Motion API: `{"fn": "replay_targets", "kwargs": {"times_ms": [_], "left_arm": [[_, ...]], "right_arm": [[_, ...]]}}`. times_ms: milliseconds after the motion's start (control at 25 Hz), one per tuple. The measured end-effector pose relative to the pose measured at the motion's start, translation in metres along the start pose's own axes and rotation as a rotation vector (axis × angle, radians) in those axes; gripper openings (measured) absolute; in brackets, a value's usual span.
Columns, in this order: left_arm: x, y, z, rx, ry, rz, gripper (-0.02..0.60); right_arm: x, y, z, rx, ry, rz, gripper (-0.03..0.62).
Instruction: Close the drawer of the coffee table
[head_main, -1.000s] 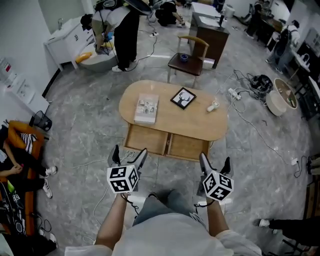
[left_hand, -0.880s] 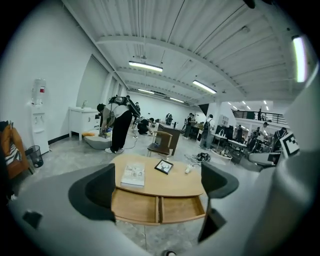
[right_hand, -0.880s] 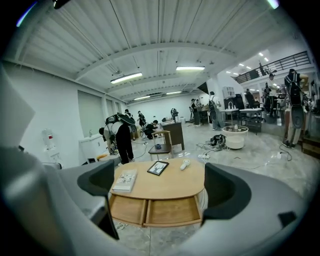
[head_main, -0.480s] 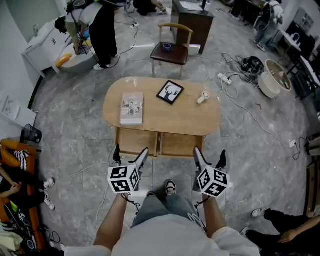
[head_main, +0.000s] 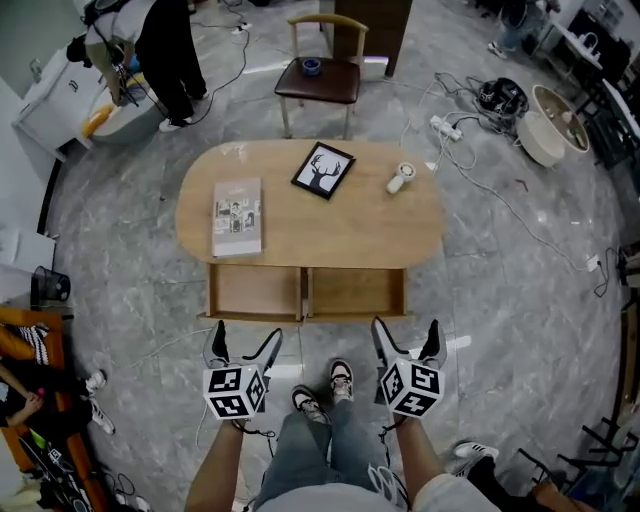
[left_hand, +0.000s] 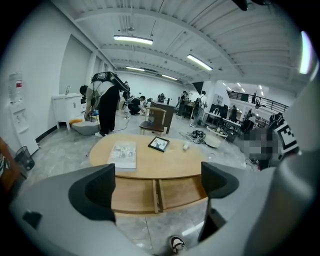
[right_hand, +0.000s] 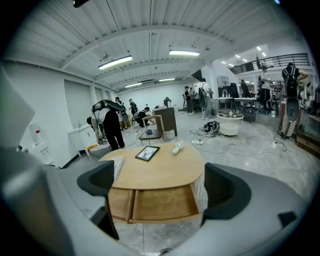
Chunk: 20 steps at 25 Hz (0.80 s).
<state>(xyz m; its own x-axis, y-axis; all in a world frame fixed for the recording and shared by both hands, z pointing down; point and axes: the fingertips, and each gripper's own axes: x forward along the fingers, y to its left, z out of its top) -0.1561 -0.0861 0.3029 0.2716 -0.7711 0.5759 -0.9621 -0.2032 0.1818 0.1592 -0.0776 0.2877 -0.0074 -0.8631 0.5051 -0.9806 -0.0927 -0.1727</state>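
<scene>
Both grippers are hanging in the air in front of the person, level with each other, above the grey floor (head_main: 500, 300).

Left gripper (head_main: 243, 345): its jaws are standing wide apart and are holding nothing. In the left gripper view only the table front and floor are showing between the two dark pads. It is touching nothing.

Right gripper (head_main: 405, 340): its jaws are likewise gaping wide and gripping nothing, and nothing is in contact with them. In the right gripper view the gap is framing the open drawers.

The coffee table (head_main: 310, 215) is sitting straight ahead of both grippers, near but clearly apart from them. Two drawers are standing pulled out side by side from its near edge: the left drawer (head_main: 255, 292) is lying just ahead of the left gripper, the right drawer (head_main: 355, 292) just ahead of the right gripper. Both are showing bare wooden bottoms. A strip of floor is separating the drawer fronts from the jaw tips.

A book (head_main: 238, 216), a picture frame (head_main: 323, 170) and a small white object (head_main: 401, 177) are lying on the tabletop. The person's shoes (head_main: 342, 378) are showing between the two grippers.
</scene>
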Motion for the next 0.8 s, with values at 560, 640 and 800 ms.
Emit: {"fn": "replay_targets", "kwargs": {"times_ms": [560, 640, 800], "left_arm": [[0.116, 0.031, -0.161, 0.011, 0.146, 0.041, 0.531], [0.129, 0.037, -0.180, 0.004, 0.163, 0.044, 0.531], [0.140, 0.048, -0.211, -0.007, 0.205, 0.062, 0.531]], "right_arm": [[0.117, -0.031, -0.225, -0.009, 0.168, -0.005, 0.575], [0.129, -0.035, -0.255, -0.015, 0.183, -0.007, 0.578], [0.147, -0.040, -0.306, -0.051, 0.233, 0.014, 0.580]]}}
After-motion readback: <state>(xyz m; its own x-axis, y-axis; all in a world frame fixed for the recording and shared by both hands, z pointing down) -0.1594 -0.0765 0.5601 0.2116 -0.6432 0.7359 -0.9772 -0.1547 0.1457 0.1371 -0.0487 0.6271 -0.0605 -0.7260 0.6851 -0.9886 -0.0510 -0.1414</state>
